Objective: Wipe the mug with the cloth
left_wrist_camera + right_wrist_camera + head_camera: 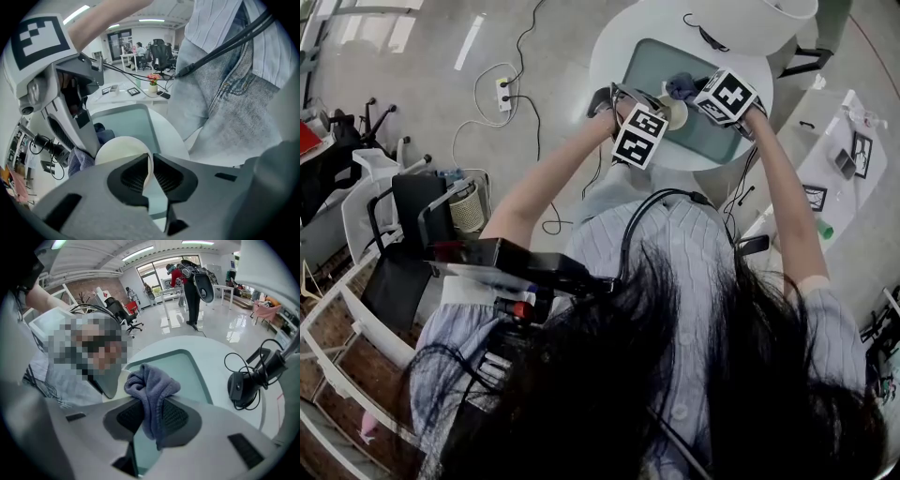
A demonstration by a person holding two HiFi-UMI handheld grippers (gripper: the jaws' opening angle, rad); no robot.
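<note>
In the head view a cream mug [676, 113] is held above the teal mat [710, 139] on the round white table [619, 52]. My left gripper [664, 111] is shut on the mug's rim. In the left gripper view the mug wall [123, 150] runs down between the closed jaws of the left gripper [151, 169]. My right gripper [151, 417] is shut on a blue-grey cloth [151, 383], which bunches above the jaws. From the head view the cloth [681, 87] sits right against the mug, under the right gripper [692, 94]. The same cloth [80, 160] touches the mug's left side.
A black webcam with its cable [244, 384] lies on the table's right part. A black cable [705, 37] lies at the table's far side. A side table [836, 178] with small items stands to the right. A power strip [503, 94] and cords lie on the floor to the left.
</note>
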